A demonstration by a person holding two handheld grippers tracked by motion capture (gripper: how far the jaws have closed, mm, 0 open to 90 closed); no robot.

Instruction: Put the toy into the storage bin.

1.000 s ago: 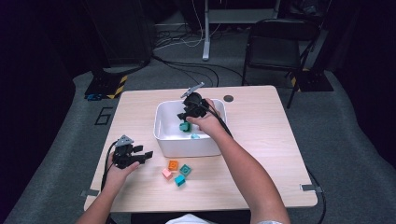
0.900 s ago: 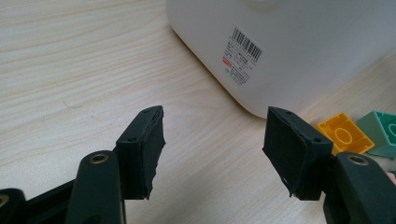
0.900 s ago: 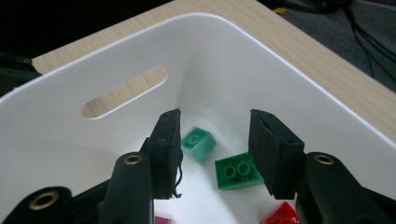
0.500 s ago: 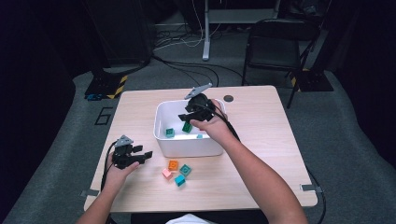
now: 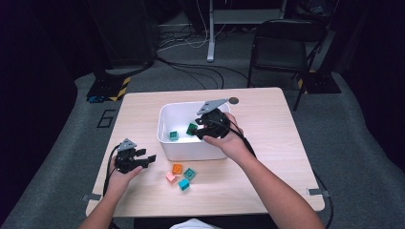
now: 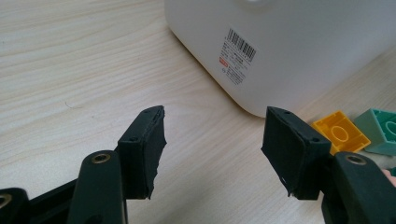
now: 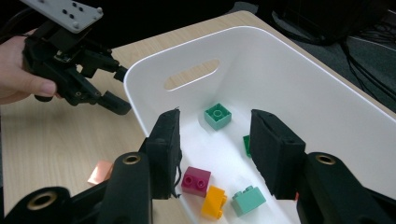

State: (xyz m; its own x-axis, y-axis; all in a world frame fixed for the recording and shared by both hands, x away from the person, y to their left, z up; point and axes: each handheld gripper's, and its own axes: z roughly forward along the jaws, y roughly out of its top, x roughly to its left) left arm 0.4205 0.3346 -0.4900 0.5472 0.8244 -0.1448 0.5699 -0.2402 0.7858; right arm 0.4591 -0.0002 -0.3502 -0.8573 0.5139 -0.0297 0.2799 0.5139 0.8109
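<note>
A white bin (image 5: 165,143) stands mid-table. My right gripper (image 5: 198,129) hovers over its right half, jaws open with nothing between them. In the right gripper view my right gripper (image 7: 215,149) looks down on a teal-green brick (image 7: 217,115), a magenta brick (image 7: 196,181), an orange brick (image 7: 214,201) and a teal brick (image 7: 249,199) on the bin's floor. My left gripper (image 5: 151,160) rests low at the table's left, open and empty, pointing at loose bricks. In the left gripper view my left gripper (image 6: 212,140) faces the bin wall (image 6: 289,56).
On the table in front of the bin lie an orange brick (image 5: 177,168), a teal brick (image 5: 189,173), a pink brick (image 5: 170,177) and a cyan brick (image 5: 184,184). A black folding chair (image 5: 282,45) and cables stand beyond the table's far edge.
My right gripper has drawn to the right and a little higher over the bin. A green brick has come into sight in the bin's left part. The left gripper has stayed put.
</note>
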